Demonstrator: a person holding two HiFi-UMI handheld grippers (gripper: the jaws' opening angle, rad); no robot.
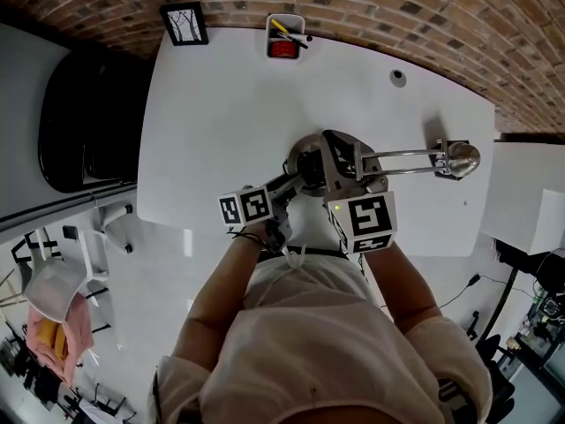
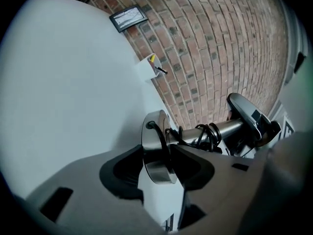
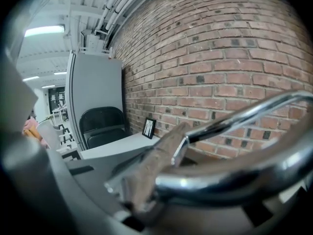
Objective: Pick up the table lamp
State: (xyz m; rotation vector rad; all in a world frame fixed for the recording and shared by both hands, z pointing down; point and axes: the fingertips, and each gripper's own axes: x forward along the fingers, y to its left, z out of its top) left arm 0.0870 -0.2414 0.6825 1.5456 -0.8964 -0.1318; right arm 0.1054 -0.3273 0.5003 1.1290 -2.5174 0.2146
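The table lamp is chrome, with a round base (image 1: 303,159), a two-rod arm (image 1: 406,157) and a small head (image 1: 460,159) out to the right over the white table (image 1: 221,122). My left gripper (image 1: 294,180) is shut on the base disc (image 2: 156,151), which stands on edge between the pads. A black cable (image 2: 208,133) is coiled round the stem. My right gripper (image 1: 350,171) is shut on the lamp's arm (image 3: 234,173), whose rods fill the right gripper view close up.
A framed picture (image 1: 184,23) and a white pen holder (image 1: 284,36) stand at the table's far edge against the brick wall. A black chair (image 1: 84,122) is on the left, a white cabinet (image 1: 530,201) on the right. A small cable grommet (image 1: 398,78) sits in the tabletop.
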